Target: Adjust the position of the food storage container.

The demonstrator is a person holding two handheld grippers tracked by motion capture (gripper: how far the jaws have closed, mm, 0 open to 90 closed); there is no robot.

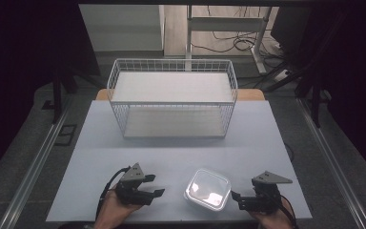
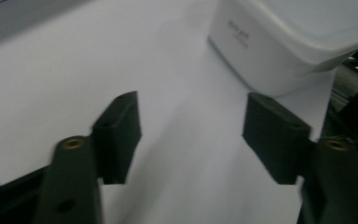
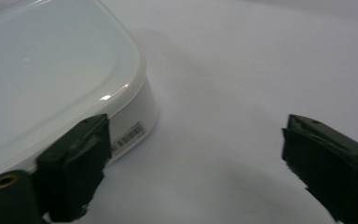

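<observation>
Right gripper view: a barcode sticker, too small to read, on the lidded box (image 3: pixel 51 79) wall. Box sits on the desk (image 1: pixel 171 152) between the released left claw (image 1: pixel 158 185) and released right claw (image 1: pixel 236 200).

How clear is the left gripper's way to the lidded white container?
Probably clear: the left gripper stands open beside the white container, with bare table between them and nothing held.

Lidded white container (image 2: pixel 284 42) beyond apparently empty jaws.
</observation>
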